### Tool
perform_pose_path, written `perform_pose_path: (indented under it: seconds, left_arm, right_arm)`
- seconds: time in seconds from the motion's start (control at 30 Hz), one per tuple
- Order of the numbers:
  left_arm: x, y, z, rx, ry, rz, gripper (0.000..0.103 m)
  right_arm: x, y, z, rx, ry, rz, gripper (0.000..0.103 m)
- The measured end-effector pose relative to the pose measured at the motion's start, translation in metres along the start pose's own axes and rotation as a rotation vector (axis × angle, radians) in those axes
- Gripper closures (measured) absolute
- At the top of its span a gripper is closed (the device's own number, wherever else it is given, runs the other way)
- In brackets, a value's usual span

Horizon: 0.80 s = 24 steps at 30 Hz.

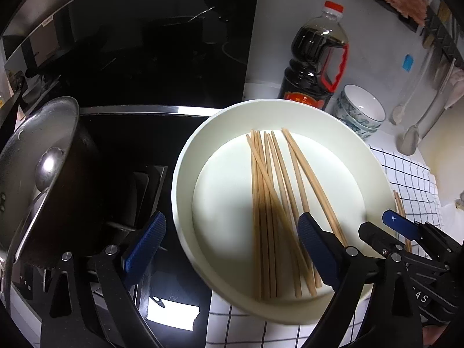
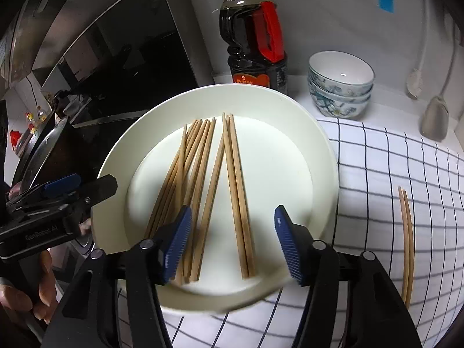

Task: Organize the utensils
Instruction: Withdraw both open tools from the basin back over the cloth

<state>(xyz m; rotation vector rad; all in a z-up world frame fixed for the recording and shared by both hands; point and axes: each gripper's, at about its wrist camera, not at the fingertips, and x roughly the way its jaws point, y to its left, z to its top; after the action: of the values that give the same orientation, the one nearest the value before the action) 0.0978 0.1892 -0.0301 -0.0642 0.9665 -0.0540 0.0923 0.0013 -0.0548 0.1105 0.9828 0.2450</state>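
A round cream-white plate point(image 2: 293, 110) sits on a white cloth with a dark grid pattern point(image 2: 391, 159) spread over the counter, just beside a black stovetop point(image 1: 139, 145). Across the plate lie the bare wooden chopsticks point(image 2: 200, 168): a loose, crossing bundle on its left half and a neat pair point(image 2: 239, 197) on its right half. Two more wooden chopsticks point(image 2: 406, 237) lie off the plate on the cloth, well to the right.

The left gripper point(image 1: 232, 252) hovers over the near left part of the plate with its jaws spread wide and nothing between the pads. The right gripper point(image 2: 233, 240) hangs over the near edge of the plate, jaws partly apart, the neat pair lying below the gap but untouched.

The risks, as I judge them, come mostly from the plate. It looks light and sits on cloth, so a gripper dragging sticks against its raised rim could slide or tip it toward the stovetop edge. The crossed bundle is awkward: closing on one stick may lever its neighbours out over the rim. Thin round sticks could also roll or pivot out of a pinch made off-centre. The two grippers work close together and could knock one another. A dark soy sauce bottle with a red handle point(image 2: 255, 37) and stacked patterned bowls point(image 2: 339, 87) stand behind the plate, within reach of a long swinging stick.
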Motion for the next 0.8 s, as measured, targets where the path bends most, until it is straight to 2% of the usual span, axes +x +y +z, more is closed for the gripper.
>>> perform_pose_path:
  seconds: [0.07, 0.23, 0.43, 0.63, 0.8]
  left_arm:
    - [-0.005, -0.001, -0.002, 0.016, -0.005, 0.002, 0.008]
    - [-0.015, -0.005, -0.007, 0.058, -0.018, 0.001, 0.007]
    - [-0.021, -0.014, -0.017, 0.087, -0.016, -0.058, 0.007]
    - [-0.026, -0.044, -0.023, 0.137, -0.015, -0.102, 0.007]
    - [-0.031, -0.082, -0.032, 0.172, -0.016, -0.132, 0.007]
  right_arm:
    - [-0.004, 0.0, -0.005, 0.015, 0.005, -0.006, 0.043]
    - [-0.015, -0.001, -0.017, 0.057, 0.0, -0.022, 0.041]
    - [-0.035, -0.007, -0.036, 0.105, -0.03, -0.072, 0.037]
    - [-0.056, -0.027, -0.059, 0.15, -0.03, -0.122, 0.037]
    - [-0.08, -0.065, -0.076, 0.194, -0.044, -0.171, 0.037]
